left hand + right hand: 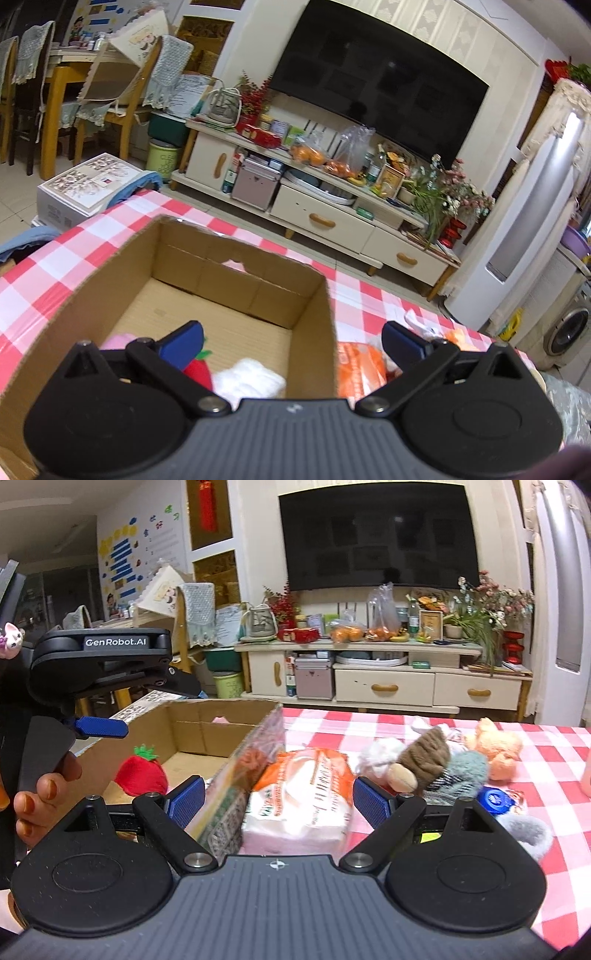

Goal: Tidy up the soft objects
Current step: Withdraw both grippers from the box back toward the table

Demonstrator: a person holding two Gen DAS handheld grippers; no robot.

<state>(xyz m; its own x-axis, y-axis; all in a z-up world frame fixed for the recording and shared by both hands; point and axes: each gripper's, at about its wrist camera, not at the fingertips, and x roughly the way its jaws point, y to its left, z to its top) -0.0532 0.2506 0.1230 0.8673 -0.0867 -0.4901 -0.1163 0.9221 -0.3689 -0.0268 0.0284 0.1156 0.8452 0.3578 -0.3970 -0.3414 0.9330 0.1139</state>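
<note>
An open cardboard box [236, 284] stands on the red-and-white checked table [74, 258]. Inside lie a red strawberry plush [199, 369], a white fluffy item [251, 380] and a pink soft thing [118, 341]. My left gripper [291, 339] is open and empty above the box's near right corner; it also shows in the right wrist view [110, 709]. My right gripper [279, 799] is open and empty, just in front of an orange-and-white tissue pack [303, 805] beside the box [207, 723]. The strawberry plush [142, 773] shows there too. Several plush toys [424, 760] lie to the right.
A blue round item [495, 801] and a grey fluffy item [524, 834] lie at the right. A peach plush [495, 749] lies further back. Beyond the table are a TV stand [384, 686], a TV [376, 535] and dining chairs [122, 92].
</note>
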